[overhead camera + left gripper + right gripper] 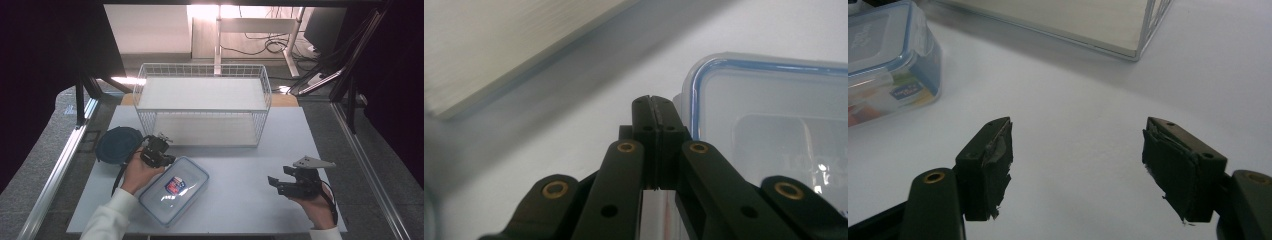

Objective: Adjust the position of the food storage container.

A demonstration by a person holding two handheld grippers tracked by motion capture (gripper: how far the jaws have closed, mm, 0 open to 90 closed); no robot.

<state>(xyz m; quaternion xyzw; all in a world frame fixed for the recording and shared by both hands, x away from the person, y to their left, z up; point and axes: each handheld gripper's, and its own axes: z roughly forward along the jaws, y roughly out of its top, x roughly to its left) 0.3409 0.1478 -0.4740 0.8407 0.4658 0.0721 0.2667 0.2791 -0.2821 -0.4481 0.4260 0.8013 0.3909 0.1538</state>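
Note:
A clear plastic box with a blue-sealed lid and a printed label lies on the white table, near the front left. My left gripper is held at the box's far left corner. In the left gripper view its jaws are pressed together with nothing between them, and the box's lid edge sits just to their right. At the front right, my right gripper hovers over bare table. Its jaws are wide apart and hold nothing, and the box lies far off to the upper left.
A white wire basket rack with a shelf board stands across the back middle of the table; its corner is ahead of the right gripper. A dark blue round lid lies left of the left hand. Bare table stretches between the grippers.

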